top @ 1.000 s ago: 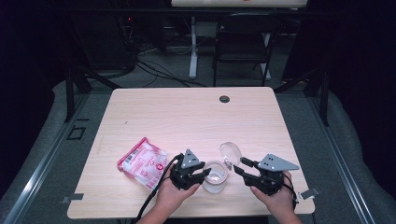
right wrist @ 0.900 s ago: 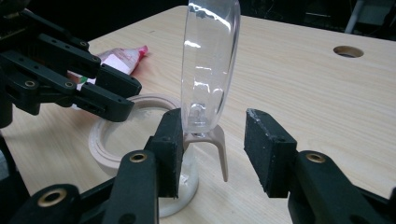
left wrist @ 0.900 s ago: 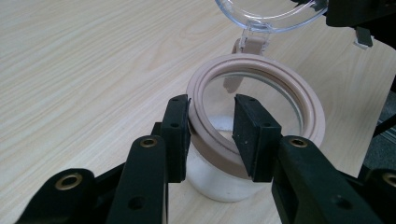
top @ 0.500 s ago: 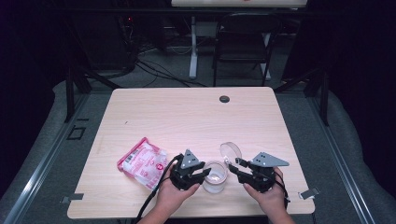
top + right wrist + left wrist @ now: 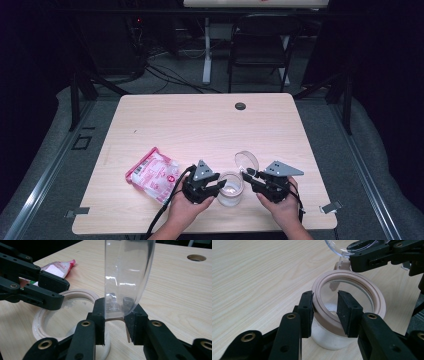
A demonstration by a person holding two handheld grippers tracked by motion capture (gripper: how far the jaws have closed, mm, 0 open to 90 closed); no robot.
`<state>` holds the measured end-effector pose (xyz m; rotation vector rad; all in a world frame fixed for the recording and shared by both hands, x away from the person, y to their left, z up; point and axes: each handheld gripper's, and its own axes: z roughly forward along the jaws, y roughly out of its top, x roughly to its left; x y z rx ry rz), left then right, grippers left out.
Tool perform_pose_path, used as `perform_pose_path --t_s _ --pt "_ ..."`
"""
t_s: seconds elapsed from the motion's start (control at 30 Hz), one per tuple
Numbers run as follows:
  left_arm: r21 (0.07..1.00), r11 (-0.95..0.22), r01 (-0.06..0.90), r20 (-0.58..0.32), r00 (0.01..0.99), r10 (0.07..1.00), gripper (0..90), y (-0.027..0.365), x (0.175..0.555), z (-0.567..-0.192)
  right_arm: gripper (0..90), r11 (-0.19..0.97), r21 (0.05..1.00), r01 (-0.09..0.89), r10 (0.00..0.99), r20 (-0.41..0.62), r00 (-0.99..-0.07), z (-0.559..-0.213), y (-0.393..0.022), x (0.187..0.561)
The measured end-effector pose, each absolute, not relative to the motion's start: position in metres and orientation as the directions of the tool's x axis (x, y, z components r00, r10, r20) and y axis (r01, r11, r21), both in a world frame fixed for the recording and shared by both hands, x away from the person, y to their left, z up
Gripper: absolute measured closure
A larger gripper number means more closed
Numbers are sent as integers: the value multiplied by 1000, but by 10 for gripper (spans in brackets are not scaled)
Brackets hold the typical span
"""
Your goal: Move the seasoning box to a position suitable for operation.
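A clear jar [image 5: 230, 192] with a beige seal ring [image 5: 367, 287] stands near the table's front edge. Its clear hinged lid [image 5: 246, 161] stands upright and open at the jar's far right. My left gripper [image 5: 220, 186] is shut on the jar's near rim, one pad [image 5: 305, 312] outside the ring and the other inside. My right gripper [image 5: 248, 174] reaches in from the right. Its jaws have just been closing, and in the right gripper view [image 5: 115, 312] both pads now press on the lower edge of the lid [image 5: 127, 270].
A pink and white snack bag [image 5: 154, 175] lies to the left of the jar, close to the left hand. A round cable hole [image 5: 240, 106] sits at the table's far edge. Beyond the table stand a chair [image 5: 260, 45] and cables on the floor.
The right gripper has moved left and slightly down toward the jar, and its jaws have narrowed around the lid. The left gripper and the jar have stayed still.
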<state>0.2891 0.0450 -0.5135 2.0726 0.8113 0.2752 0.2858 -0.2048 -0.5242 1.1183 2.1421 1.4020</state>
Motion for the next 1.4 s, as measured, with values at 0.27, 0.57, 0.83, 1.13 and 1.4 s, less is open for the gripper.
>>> perform_pose_path --t_s 0.27,0.57,0.83,1.13,1.4 --pt "798 -403 449 -100 757 646 665 46 293 -514 723 216 885 413 759 114 -641 -524 -203 291" --pt "804 -388 451 -95 740 666 663 48 300 -514 705 235 887 398 752 94 -652 -523 -199 307" --pt "808 -371 457 -101 728 678 662 49 306 -515 711 216 889 403 749 114 -653 -525 -198 316" --pt "810 -368 457 -101 727 680 661 48 306 -516 710 216 891 400 743 115 -659 -525 -199 317" --pt "809 -364 462 -107 724 681 642 49 305 -516 685 219 893 394 751 104 -652 -525 -198 316"
